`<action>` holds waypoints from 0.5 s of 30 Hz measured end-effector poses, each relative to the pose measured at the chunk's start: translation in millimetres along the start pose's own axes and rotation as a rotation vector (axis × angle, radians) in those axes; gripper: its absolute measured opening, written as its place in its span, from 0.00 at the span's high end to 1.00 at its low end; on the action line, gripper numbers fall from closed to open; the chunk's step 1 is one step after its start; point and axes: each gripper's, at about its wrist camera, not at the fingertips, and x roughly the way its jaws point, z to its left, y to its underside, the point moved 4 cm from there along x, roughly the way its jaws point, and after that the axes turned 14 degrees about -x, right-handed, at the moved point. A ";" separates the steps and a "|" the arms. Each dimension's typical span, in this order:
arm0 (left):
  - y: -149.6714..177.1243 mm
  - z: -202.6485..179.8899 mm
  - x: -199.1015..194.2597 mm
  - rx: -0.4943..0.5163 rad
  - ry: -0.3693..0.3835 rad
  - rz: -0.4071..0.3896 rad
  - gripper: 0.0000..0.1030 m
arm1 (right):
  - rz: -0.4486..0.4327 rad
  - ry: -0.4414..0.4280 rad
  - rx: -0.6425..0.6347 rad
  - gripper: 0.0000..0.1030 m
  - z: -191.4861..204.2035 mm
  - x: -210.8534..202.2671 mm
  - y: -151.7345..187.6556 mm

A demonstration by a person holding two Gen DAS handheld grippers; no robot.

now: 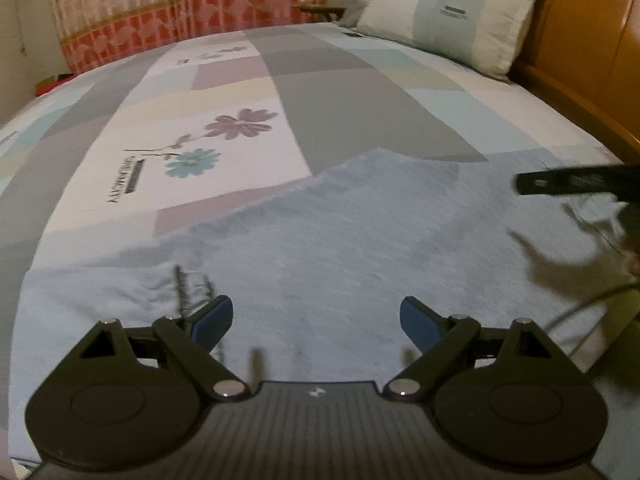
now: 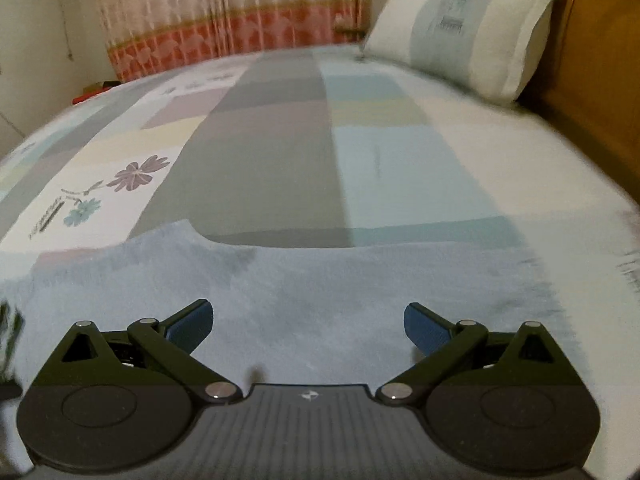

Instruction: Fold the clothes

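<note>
A pale blue garment (image 1: 340, 232) lies spread flat on the near part of the bed, its far edge running across the patchwork sheet. My left gripper (image 1: 316, 320) hovers over it, open, with nothing between its blue pads (image 1: 216, 318). In the right wrist view the same garment (image 2: 304, 280) fills the foreground, a curved dip showing in its far edge. My right gripper (image 2: 308, 322) stands open above it, empty. A dark finger of the right gripper (image 1: 572, 184) pokes in at the right edge of the left wrist view, above the garment.
The bed carries a patchwork sheet (image 1: 224, 92) with flower prints. A pillow (image 1: 448, 16) leans at the far right against the wooden headboard (image 1: 592, 40). A pink patterned curtain (image 1: 180, 4) hangs beyond the bed. A cable (image 1: 580, 308) trails at the right.
</note>
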 end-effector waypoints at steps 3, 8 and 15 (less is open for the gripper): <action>-5.8 11.2 -4.9 0.001 -0.012 -0.066 0.12 | 0.062 0.018 0.013 0.00 16.1 34.0 -14.6; -17.0 25.8 -6.3 -0.018 0.005 -0.126 0.12 | 0.106 0.096 0.002 0.00 27.5 75.2 -17.7; -17.0 34.8 3.4 -0.053 0.037 -0.128 0.12 | 0.104 0.112 0.045 0.00 23.0 77.8 -30.2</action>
